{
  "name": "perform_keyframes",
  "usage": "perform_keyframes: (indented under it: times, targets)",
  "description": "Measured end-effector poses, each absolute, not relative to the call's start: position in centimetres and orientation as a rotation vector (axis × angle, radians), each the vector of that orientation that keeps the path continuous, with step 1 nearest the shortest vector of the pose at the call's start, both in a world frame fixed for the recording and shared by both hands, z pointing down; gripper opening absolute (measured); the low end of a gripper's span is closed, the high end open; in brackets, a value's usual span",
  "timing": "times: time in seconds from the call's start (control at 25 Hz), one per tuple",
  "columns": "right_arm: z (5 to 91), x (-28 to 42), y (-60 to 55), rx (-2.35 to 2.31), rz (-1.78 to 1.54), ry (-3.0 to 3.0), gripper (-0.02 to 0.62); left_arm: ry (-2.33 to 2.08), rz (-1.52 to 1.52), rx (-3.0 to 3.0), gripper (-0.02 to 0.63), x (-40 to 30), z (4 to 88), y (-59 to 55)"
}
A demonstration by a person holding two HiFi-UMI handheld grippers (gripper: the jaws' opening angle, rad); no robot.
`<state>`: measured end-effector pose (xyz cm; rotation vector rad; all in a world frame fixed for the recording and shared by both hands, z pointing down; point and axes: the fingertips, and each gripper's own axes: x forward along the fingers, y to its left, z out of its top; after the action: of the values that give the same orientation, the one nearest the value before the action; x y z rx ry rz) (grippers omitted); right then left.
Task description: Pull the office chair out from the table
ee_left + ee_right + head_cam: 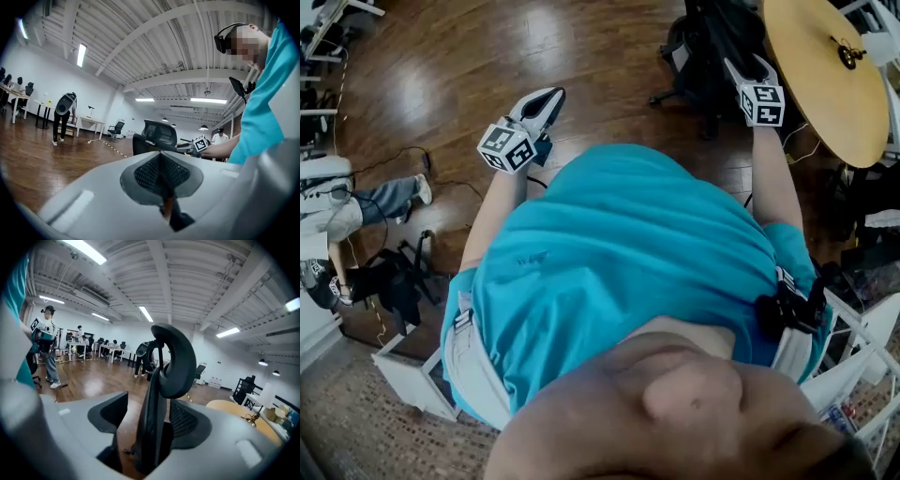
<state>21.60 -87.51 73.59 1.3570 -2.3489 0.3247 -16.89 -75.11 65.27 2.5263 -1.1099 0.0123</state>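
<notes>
The black office chair (705, 49) stands by the round wooden table (825, 84) at the top right of the head view. My right gripper (748, 67) reaches to the chair's back. In the right gripper view its jaws stand open around the edge of the chair back (152, 418), below the curved headrest (178, 359); floor shows between the left pad and the chair. My left gripper (546, 101) hangs over bare wooden floor, left of the chair, jaws shut with nothing in them. The left gripper view shows its closed pads (161, 176), the chair (157, 136) and the right gripper's marker cube (200, 143) beyond.
A person (356, 202) stands at the left edge, beside a black bag (394, 281) and cables on the floor. White frames stand at the lower left (412, 380) and lower right (862, 352). The table (234, 411) lies just right of the chair. Desks and people fill the far room.
</notes>
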Motion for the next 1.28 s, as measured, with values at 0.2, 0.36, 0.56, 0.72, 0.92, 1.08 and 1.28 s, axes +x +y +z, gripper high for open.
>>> perform_keyframes:
  times: [0.2,0.36,0.56,0.72,0.92,1.08,1.28]
  targets:
    - [78.2,21.1,-89.9,1.074,0.347,-2.352,0.258,-1.247,0.01,2.458,0.001,-13.6,65.4,-74.3]
    - [77.7,19.3,-89.8,1.017,0.391,-2.415,0.2,-1.308,-0.017,2.433,0.002,-13.5,65.6,-72.9]
    - [78.2,18.4,-89.9,1.097,0.497,-2.397,0.126,-1.346,-0.052,2.396,0.0,-15.0,66.2,-72.0]
    - [77.9,18.1,-90.1,1.094,0.517,-2.392,0.121,-1.356,-0.038,2.399,0.002,-15.9,65.5,-72.0]
    - [77.9,17.5,-89.5,1.068,0.499,-2.396,0.124,-1.379,-0.043,2.401,0.001,-16.4,64.6,-71.7]
    - [77.5,15.8,-89.6,1.059,0.517,-2.411,0.137,-1.386,-0.042,2.389,0.002,-16.8,64.4,-71.7]
    - [77.9,13.0,-89.8,1.058,0.535,-2.417,0.14,-1.413,-0.057,2.376,0.002,-18.3,64.8,-71.5]
